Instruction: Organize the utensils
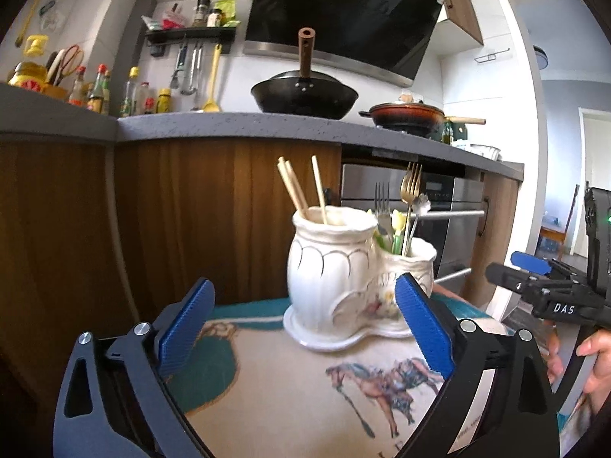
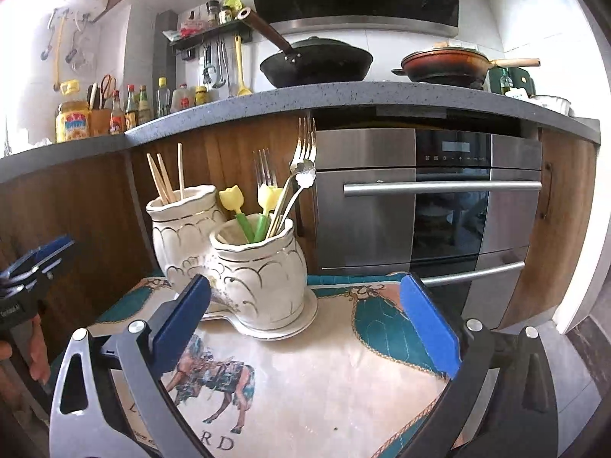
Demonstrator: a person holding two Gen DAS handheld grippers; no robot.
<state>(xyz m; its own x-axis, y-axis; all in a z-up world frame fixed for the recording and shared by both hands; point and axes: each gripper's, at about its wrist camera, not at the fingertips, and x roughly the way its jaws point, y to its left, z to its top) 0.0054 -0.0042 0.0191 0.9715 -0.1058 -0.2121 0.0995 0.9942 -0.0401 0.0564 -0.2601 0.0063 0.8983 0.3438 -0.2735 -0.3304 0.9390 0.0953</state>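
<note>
A white ceramic twin-jar holder [image 1: 324, 267] [image 2: 263, 274] stands on a horse-print cloth [image 2: 313, 381] on the table. Its taller jar holds wooden chopsticks [image 1: 301, 187] [image 2: 168, 179]. The shorter jar holds forks [image 1: 409, 187] [image 2: 305, 141], a flower-ended spoon and yellow tulip-topped picks [image 2: 233, 198]. My left gripper [image 1: 303, 286] is open in front of the holder, nothing between its blue pads. My right gripper [image 2: 305, 286] is likewise open and empty, just short of the shorter jar. Each gripper shows at the edge of the other's view, the right gripper [image 1: 530, 267] and the left gripper [image 2: 38, 263].
Behind the table runs a grey countertop [image 2: 343, 99] over wooden cabinets. On it stand a black wok [image 1: 305, 95], a red-brown pan [image 2: 446, 63] and sauce bottles [image 2: 130, 108]. A steel oven [image 2: 427, 198] is built in at the right. A hand [image 1: 588, 362] holds the right gripper.
</note>
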